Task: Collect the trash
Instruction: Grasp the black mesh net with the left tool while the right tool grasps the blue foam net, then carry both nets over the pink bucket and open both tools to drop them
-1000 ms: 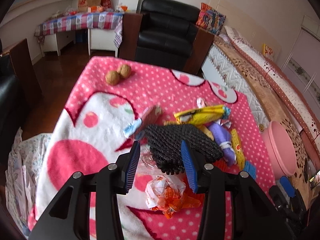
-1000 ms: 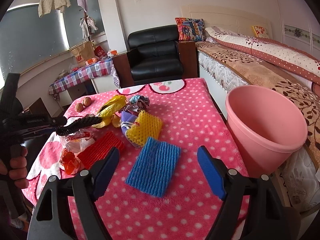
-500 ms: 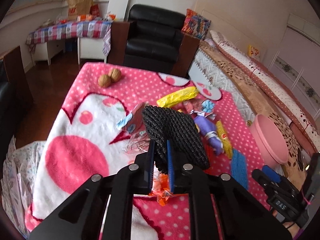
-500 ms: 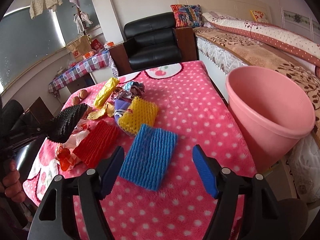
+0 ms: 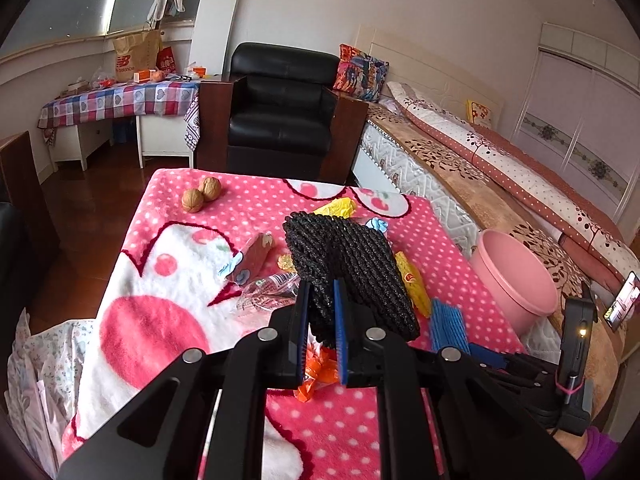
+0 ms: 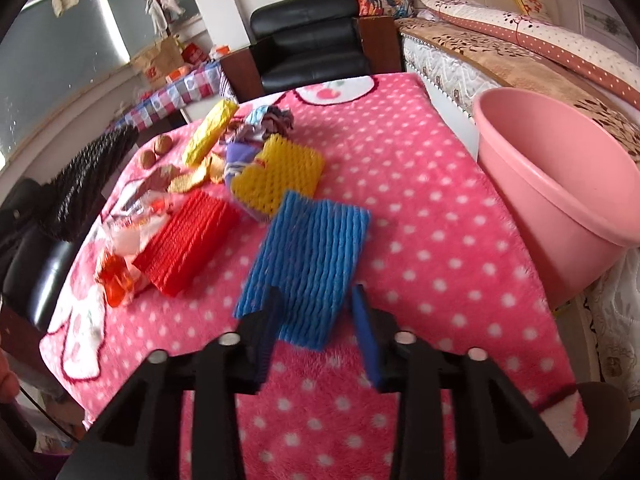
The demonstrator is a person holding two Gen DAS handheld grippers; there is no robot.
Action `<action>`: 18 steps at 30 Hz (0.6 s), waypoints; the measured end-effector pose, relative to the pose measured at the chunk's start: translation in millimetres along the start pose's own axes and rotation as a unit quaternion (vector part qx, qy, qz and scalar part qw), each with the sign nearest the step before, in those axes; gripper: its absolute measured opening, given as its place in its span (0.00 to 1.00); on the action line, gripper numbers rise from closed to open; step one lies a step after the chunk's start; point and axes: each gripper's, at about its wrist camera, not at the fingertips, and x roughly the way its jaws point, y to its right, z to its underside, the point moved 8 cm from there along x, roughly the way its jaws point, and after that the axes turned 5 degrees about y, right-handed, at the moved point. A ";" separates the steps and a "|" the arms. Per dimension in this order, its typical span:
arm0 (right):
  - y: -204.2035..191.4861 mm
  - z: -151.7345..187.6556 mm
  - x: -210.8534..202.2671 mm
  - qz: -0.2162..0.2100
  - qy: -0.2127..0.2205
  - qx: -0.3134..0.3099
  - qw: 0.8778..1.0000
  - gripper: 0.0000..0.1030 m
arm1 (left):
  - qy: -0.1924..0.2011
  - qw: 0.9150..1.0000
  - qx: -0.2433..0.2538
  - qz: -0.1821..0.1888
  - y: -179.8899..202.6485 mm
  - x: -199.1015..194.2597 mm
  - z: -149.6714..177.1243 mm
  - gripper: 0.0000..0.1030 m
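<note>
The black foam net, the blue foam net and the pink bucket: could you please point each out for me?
black foam net [image 5: 352,264], left wrist view, middle of its ribbed face.
blue foam net [image 6: 308,260], right wrist view, its centre.
pink bucket [image 6: 560,216], right wrist view, outer wall.

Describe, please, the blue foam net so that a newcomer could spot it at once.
Start at the pink bucket beside the pink polka-dot blanket. The blue foam net lies flat on the blanket, its near end between the open fingers of the right hand-held gripper. It is the only blue ribbed sleeve; its neighbours are red and yellow.
</note>
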 end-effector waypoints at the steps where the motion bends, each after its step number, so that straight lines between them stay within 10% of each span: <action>1: -1.2 0.1 -0.5 -0.006 -0.001 -0.002 1.000 0.18 | 0.001 1.000 0.001 0.000 0.2 -0.6 0.2 0.11; 18: 13.9 -49.8 -68.7 -0.031 0.106 0.013 0.994 0.06 | 0.032 0.998 0.026 0.041 45.1 -10.1 -15.3 0.11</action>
